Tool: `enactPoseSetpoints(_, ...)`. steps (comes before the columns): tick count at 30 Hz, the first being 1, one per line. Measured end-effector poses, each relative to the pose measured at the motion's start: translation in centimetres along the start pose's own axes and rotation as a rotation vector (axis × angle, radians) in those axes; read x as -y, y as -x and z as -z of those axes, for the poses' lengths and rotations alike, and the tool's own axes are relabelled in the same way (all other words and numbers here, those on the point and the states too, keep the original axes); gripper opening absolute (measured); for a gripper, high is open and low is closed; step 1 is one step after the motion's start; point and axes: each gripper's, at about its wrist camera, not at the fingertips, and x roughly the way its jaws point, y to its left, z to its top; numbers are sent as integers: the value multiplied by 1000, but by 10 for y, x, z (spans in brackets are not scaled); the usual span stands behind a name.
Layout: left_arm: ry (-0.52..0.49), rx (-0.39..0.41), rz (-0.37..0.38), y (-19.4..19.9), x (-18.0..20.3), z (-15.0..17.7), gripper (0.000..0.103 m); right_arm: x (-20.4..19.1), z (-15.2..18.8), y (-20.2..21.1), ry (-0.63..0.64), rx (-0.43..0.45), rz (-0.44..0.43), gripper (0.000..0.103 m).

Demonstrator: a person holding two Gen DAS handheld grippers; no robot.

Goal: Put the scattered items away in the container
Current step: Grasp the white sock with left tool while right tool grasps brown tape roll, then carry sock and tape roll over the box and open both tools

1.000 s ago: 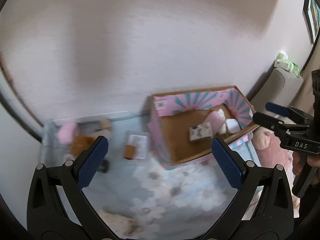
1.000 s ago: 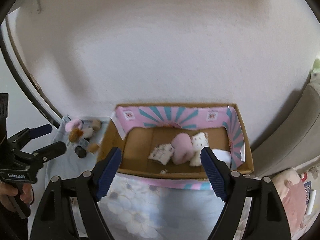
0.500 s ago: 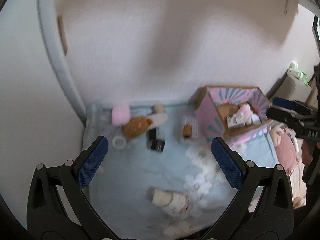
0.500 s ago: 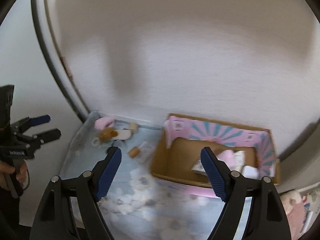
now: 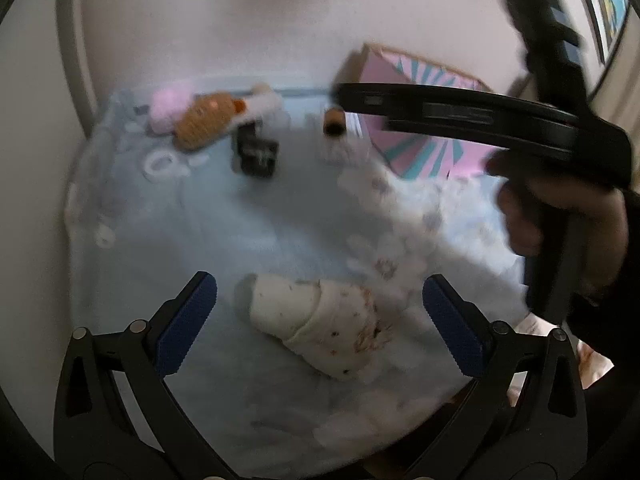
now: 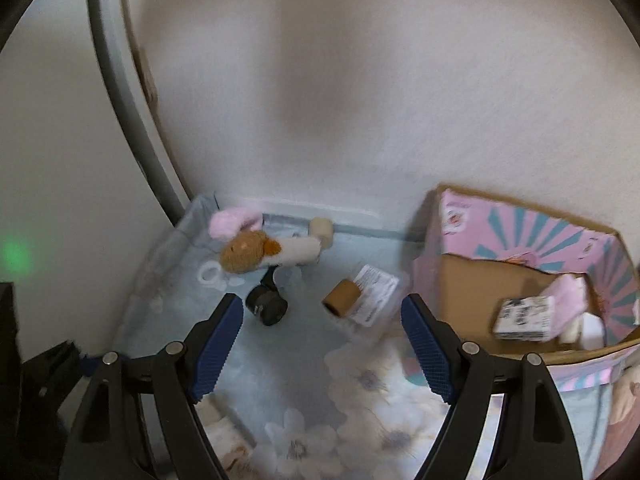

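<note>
The left tool (image 5: 320, 316) is released, its blue-padded jaws spread wide and holding nothing, and it hangs over a pale blue blanket (image 5: 248, 216) printed with white flowers. Directly between and just ahead of its jaws lies a cream rolled cloth (image 5: 316, 320) speckled with brown, resting on the blanket and not touched by either jaw. Farther off, along the wall edge, sits a cluster of scattered items: a pink fluffy piece (image 5: 170, 106) touching a brown knitted toy (image 5: 204, 122), with a white tube-shaped piece (image 5: 264, 104) just beside the toy, a white ring (image 5: 160, 162) on the blanket near them, and a black boxy object (image 5: 256, 152) just in front. A small brown cylinder (image 5: 334, 122) lies near the pink and teal cardboard box (image 5: 416, 148), which is the container and stands at the right against the wall. The right tool (image 6: 322, 344) is also released and empty, jaws apart, aimed between the scattered cluster and the box; in the left wrist view its black body crosses the upper right, gripped by the person's right hand (image 5: 560, 224). In the right wrist view the box interior holds a printed white packet (image 6: 524, 316), a pink soft item (image 6: 568, 296) and a white piece (image 6: 592, 330), while a printed clear packet (image 6: 374, 294) lies on the blanket just beside the brown cylinder
</note>
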Motion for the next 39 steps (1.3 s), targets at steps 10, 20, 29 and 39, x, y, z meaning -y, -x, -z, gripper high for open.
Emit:
enactPoseSetpoints(10, -41, -19, -5, -37, 0, 19, 100, -19, 25, -74, 72, 89, 171, 72)
enactPoseSetpoints(20, -81, -17, -10, -36, 0, 21, 62, -9, 19, -101, 31, 72, 215, 36)
enactPoseSetpoints(29, -56, -19, -6, -25, -4, 12, 53, -3, 16, -95, 19, 55, 200, 22)
enactPoseSetpoints(39, -30, 6, -38, 6, -1, -39, 53, -7, -7, -46, 72, 70, 119, 22)
